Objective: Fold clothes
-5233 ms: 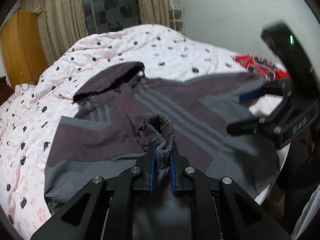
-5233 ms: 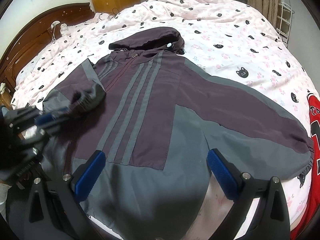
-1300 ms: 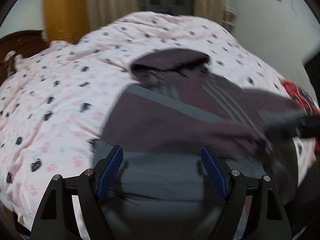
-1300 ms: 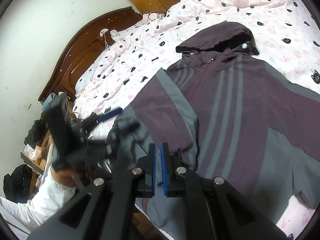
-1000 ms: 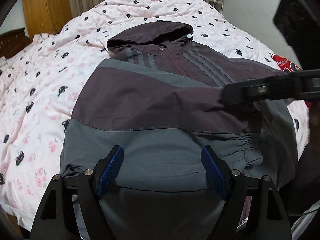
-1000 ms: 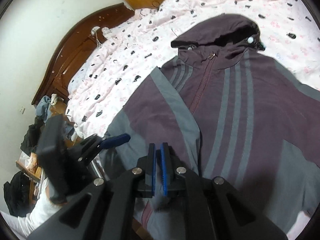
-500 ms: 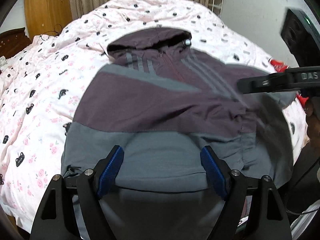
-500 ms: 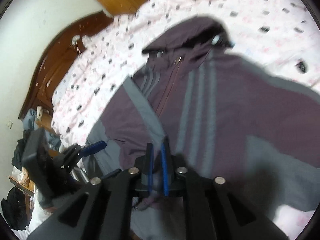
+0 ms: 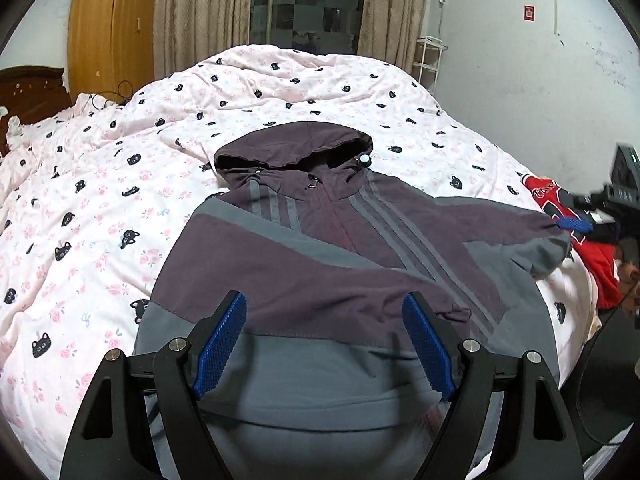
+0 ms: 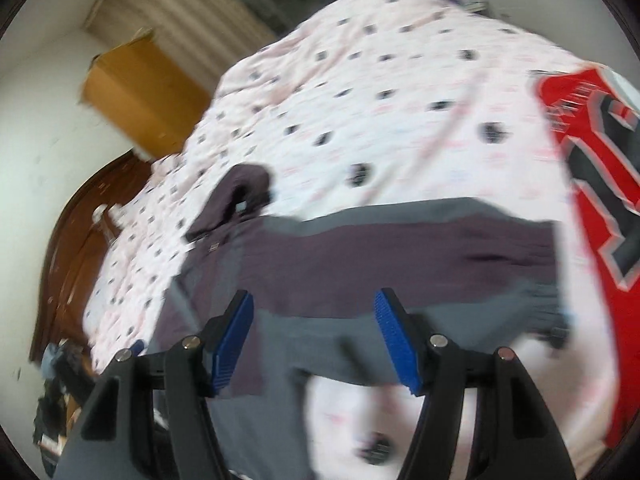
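A maroon and grey hooded jacket point(image 9: 320, 264) lies face up on the bed, hood away from me, its left sleeve folded across the chest. My left gripper point(image 9: 324, 340) hangs open over the grey hem, holding nothing. In the blurred right wrist view my right gripper point(image 10: 316, 332) is open above the jacket's point(image 10: 400, 264) other sleeve, which stretches toward the red garment. The same right gripper point(image 9: 576, 224) shows at the right edge of the left wrist view, by that sleeve's cuff point(image 9: 556, 240).
A pink quilt with black cat prints point(image 9: 100, 200) covers the bed. A red and black jersey point(image 9: 560, 208) lies at the bed's right edge point(image 10: 592, 184). A wooden headboard point(image 10: 80, 248), a wardrobe point(image 9: 108, 36) and curtains stand beyond.
My right gripper has opened and swung to the right, from the folded left sleeve over to the outstretched right sleeve. The left gripper stays open and has lifted slightly.
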The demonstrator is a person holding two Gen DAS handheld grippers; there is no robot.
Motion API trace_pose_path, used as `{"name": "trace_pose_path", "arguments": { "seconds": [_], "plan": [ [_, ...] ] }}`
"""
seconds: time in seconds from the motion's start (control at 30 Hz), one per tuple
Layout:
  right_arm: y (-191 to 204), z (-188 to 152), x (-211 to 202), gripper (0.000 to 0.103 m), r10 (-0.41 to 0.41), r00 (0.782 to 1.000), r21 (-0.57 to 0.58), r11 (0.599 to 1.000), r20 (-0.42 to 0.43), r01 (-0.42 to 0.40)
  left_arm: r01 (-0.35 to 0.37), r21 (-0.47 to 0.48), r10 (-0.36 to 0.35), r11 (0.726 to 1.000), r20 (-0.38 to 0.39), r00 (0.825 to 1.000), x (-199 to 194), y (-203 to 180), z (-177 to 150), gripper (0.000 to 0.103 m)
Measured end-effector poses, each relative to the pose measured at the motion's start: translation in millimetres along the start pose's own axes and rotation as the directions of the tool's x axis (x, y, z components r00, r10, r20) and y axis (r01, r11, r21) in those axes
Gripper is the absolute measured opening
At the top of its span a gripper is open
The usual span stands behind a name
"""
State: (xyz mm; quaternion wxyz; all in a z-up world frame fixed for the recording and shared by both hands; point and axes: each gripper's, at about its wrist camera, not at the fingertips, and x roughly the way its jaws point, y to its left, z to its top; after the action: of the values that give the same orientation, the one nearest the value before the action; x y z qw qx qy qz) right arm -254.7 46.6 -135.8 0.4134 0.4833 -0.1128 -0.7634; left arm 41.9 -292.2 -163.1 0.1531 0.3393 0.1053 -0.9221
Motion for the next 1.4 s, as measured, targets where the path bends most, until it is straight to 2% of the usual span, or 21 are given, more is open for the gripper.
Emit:
{"name": "trace_pose_path", "arguments": {
  "seconds": [0.27,0.53,0.77,1.1,1.17,1.23,1.3,1.4],
  "plan": [
    [-62,-8,-22,0.066,-0.03,0.999,0.161,0.987,0.017,0.027,0.035,-0.057,-0.035,0.998,0.001,0.999,7,1,4,0.077],
    [-122,-15,-41,0.066,-0.043,0.999,0.324,0.945,0.026,0.033,0.056,-0.163,-0.06,0.985,-0.017,0.998,19,10,8,0.077],
    [-141,-24,-23,0.066,0.088,0.995,0.451,0.888,0.038,-0.096,0.047,-0.211,-0.057,0.976,-0.042,0.998,28,16,6,0.077],
    [-153,-19,-5,0.066,0.137,0.985,0.532,0.829,0.101,-0.17,0.031,-0.203,-0.045,0.979,-0.065,0.997,34,13,4,0.077],
    [-153,-18,-4,0.065,0.137,0.985,0.533,0.828,0.109,-0.174,0.03,-0.201,-0.044,0.979,-0.07,0.997,35,12,4,0.077],
    [-150,-16,-5,0.059,0.126,0.986,0.522,0.837,0.112,-0.166,0.028,-0.199,-0.043,0.98,-0.074,0.996,36,12,4,0.077],
    [-149,-14,-6,0.045,0.117,0.987,0.51,0.845,0.114,-0.159,0.026,-0.197,-0.042,0.98,-0.077,0.996,37,12,4,0.077],
    [-147,-12,-8,0.037,0.107,0.988,0.49,0.859,0.114,-0.15,0.024,-0.195,-0.041,0.981,-0.081,0.996,38,11,3,0.077]
  ]
}}
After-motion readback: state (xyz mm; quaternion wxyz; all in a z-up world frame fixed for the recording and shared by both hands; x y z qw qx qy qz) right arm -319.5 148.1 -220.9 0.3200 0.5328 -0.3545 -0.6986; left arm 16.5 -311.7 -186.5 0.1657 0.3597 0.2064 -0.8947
